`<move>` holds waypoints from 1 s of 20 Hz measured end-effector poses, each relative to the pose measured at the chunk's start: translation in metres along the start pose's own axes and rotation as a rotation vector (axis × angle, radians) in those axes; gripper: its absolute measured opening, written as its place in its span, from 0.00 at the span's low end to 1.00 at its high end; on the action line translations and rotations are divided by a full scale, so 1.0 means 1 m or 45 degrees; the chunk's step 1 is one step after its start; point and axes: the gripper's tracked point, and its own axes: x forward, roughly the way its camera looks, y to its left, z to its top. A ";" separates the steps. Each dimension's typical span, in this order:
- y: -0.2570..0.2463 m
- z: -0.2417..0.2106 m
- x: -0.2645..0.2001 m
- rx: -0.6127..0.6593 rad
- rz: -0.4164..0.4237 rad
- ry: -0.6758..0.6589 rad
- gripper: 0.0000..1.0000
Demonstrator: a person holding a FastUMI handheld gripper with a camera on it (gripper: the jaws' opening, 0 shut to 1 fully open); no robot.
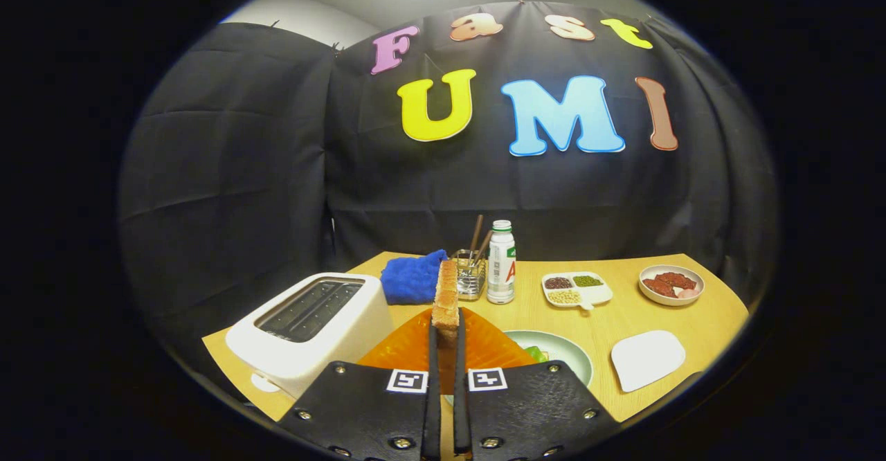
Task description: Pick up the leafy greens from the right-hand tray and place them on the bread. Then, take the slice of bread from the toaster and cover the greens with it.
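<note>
My gripper (446, 336) is shut on a slice of toasted bread (446, 295), which stands on edge between the fingertips, held up above the table. Left of the fingers sits the white toaster (311, 329) with its dark slots facing up. Under the fingers lies an orange tray (408, 350). Just right of the fingers is a pale green plate (564, 350) with a bit of leafy greens (534, 354) showing at its near edge, partly hidden by the gripper body.
A blue cloth (414, 277), a metal holder with sticks (471, 274) and a white bottle (501, 264) stand behind the bread. Farther right are a divided dish of beans (576, 289), a bowl of red food (671, 284) and a white square dish (647, 358).
</note>
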 end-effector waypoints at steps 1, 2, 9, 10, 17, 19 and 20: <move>-0.005 -0.004 0.001 0.011 -0.008 0.012 0.07; -0.009 -0.008 0.002 0.020 -0.016 0.022 0.07; -0.038 -0.024 0.011 0.073 -0.079 0.058 0.07; -0.039 -0.026 0.013 0.069 -0.089 0.064 0.07; -0.028 -0.040 0.022 0.055 -0.065 0.088 0.07; -0.030 -0.050 0.025 0.065 -0.061 0.113 0.07; -0.033 -0.055 0.026 0.077 -0.062 0.124 0.07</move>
